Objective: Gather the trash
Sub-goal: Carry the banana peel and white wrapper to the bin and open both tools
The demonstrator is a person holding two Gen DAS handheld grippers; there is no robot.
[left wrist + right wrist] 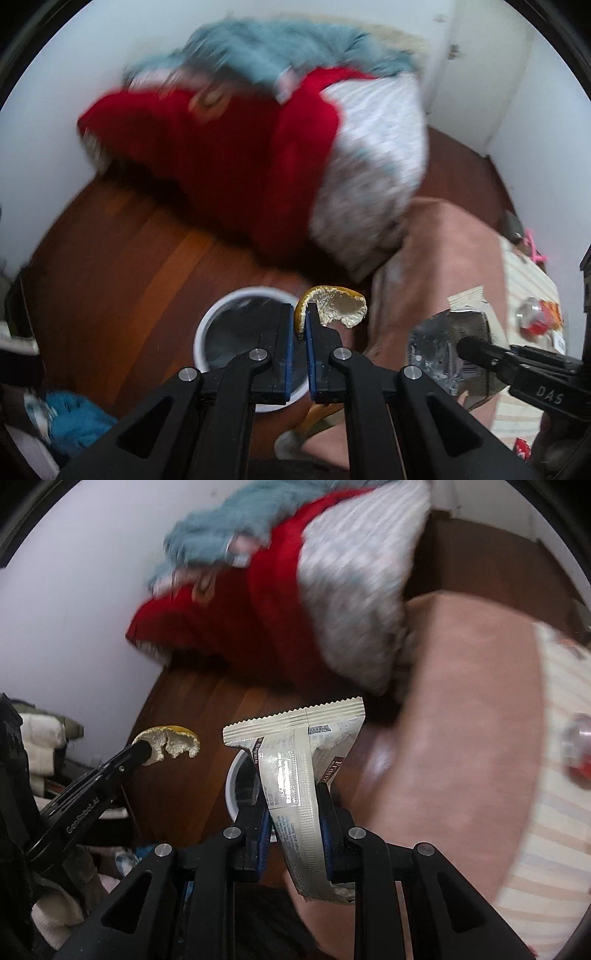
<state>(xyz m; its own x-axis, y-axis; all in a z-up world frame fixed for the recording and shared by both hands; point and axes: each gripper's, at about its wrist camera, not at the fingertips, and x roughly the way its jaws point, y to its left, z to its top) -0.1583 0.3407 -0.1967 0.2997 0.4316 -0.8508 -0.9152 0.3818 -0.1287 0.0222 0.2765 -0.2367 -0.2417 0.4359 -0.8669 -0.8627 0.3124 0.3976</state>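
Behind the left gripper [300, 317], clenching one yellow citrus peel [338, 304], the round white bin [212, 325] is half hiding; the right gripper [293, 805] is grasping one crinkled silver-white wrapper [295, 753]

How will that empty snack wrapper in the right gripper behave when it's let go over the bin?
The wrapper looks thin, creased and crushed between the right gripper's fingers, so probably floppy and very light. It may flutter rather than drop straight, perhaps missing the white bin. Its foil lining looks slick.
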